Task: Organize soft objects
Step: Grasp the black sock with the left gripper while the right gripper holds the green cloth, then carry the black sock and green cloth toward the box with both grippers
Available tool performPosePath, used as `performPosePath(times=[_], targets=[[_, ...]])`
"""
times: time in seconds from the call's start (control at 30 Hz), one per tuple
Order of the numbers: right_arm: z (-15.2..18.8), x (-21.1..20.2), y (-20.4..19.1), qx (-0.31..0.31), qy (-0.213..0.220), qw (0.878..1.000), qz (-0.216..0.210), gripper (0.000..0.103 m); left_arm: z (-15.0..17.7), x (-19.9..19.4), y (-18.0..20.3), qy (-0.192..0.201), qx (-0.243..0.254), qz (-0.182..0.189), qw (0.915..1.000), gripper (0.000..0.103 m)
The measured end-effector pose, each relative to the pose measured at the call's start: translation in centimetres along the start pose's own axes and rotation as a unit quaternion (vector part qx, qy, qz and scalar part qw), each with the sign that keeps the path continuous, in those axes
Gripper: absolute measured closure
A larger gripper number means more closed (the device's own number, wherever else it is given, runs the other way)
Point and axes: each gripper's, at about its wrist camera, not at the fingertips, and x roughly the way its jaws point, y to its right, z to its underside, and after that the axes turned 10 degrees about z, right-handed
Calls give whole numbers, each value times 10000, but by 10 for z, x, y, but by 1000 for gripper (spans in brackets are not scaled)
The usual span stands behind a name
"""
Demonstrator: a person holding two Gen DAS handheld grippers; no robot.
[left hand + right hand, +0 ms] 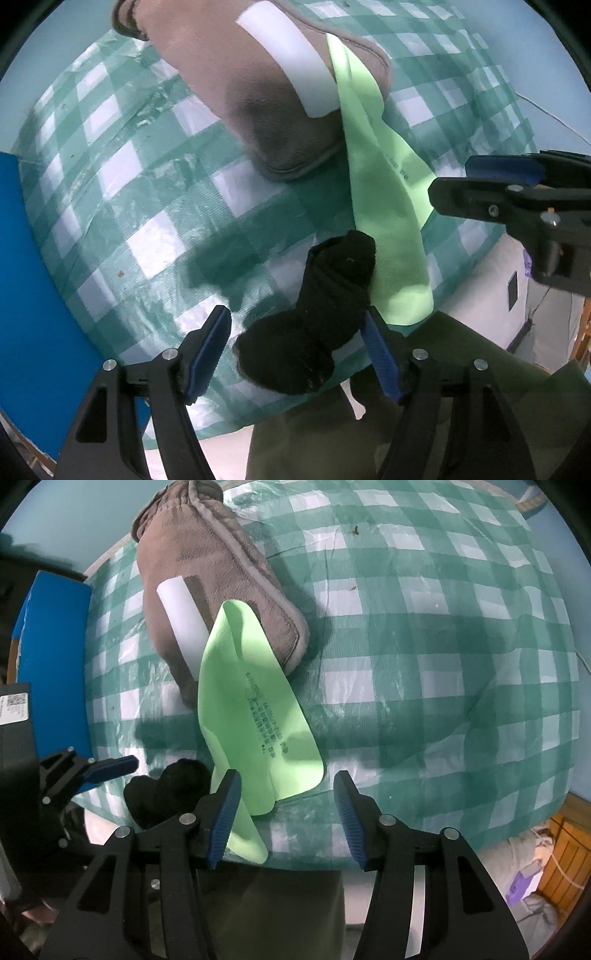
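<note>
Left gripper wide apart around black sock at table edge, not squeezing. Right gripper apart, empty, by green cloth. Next: pinch sock (gently).

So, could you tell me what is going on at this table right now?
A person with a gripper in each hand is sorting soft items on a table with a green checked cloth. The left gripper is open around a black sock; one pad touches it, but it is not clamped. The right gripper is open and empty, beside a light green cloth whose far end lies on a folded grey towel with a white band.
</note>
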Motion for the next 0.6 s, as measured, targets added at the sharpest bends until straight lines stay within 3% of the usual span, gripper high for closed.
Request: performPosePath(times=[0.3,0.37,0.47,0.6], targets=[[-3,3,-8,-76,-4,10000,5,47,1,14,5,80,26,193,9998,33],[-3,3,-8,-62,-4,10000,11,47,2,13,7,198,55,201,9996,41],[-3,4,-8,-59,-9,10000,20,47,3,9,5,295,140,220,9992,65],[-3,5,-10,-103,3,9999,9,47,5,5,-1,346,89,186,9992,67]])
